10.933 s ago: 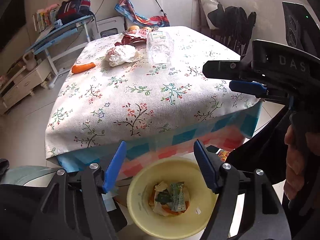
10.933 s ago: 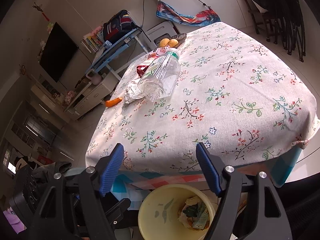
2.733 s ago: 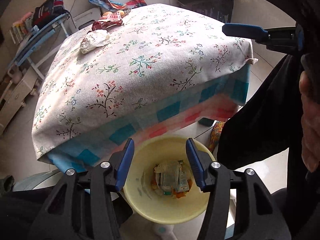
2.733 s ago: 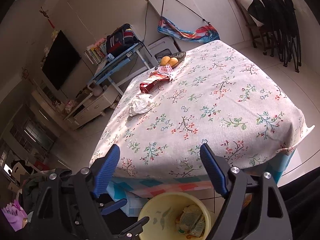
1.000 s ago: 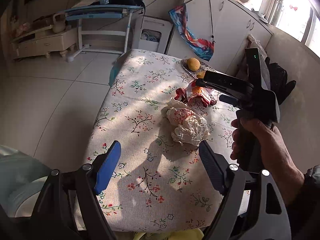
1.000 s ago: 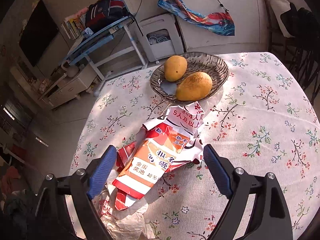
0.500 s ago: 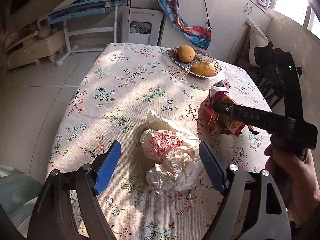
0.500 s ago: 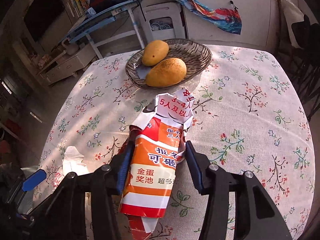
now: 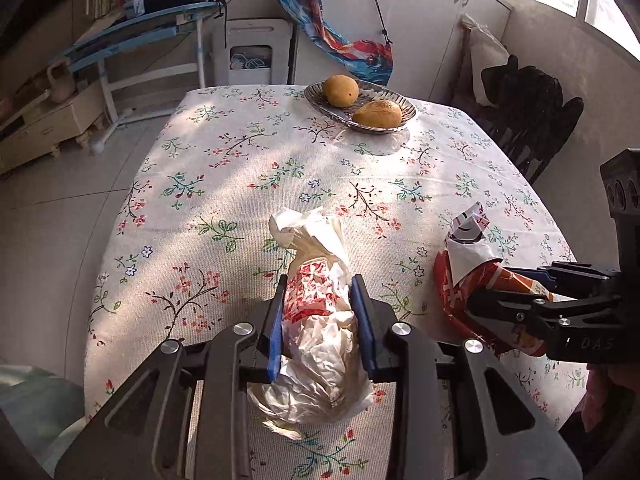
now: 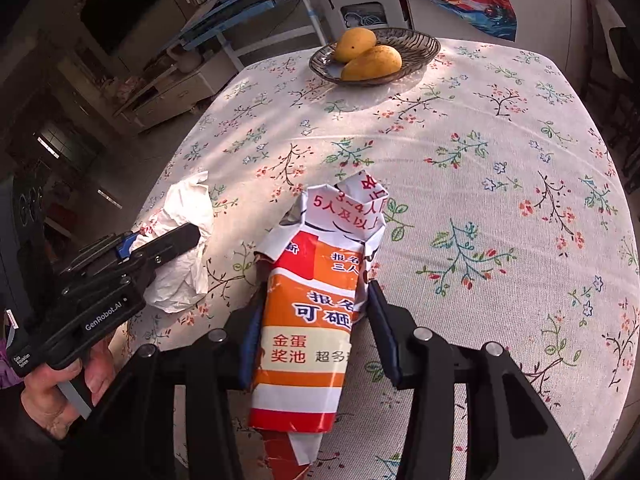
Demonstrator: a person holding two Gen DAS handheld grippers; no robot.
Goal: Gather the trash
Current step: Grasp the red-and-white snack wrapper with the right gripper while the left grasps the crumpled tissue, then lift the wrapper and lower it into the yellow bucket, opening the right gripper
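Observation:
A crumpled white and red plastic bag (image 9: 320, 320) lies on the floral tablecloth (image 9: 224, 168). My left gripper (image 9: 318, 312) is shut on it, a blue pad on each side. The bag also shows at the left of the right wrist view (image 10: 184, 240). An orange, red and white folded paper flyer (image 10: 316, 312) lies to the right of the bag. My right gripper (image 10: 314, 316) is shut on the flyer, pads pressing both edges. The flyer and right gripper also show in the left wrist view (image 9: 472, 276).
A metal dish with two mangoes (image 9: 360, 108) stands at the table's far end, also in the right wrist view (image 10: 372, 56). Behind the table are a blue desk (image 9: 152, 28), a white stool (image 9: 252, 56) and a dark chair (image 9: 532, 116).
Both grippers have closed: the left onto the plastic bag, the right onto the flyer. Both moved in lower over the table.

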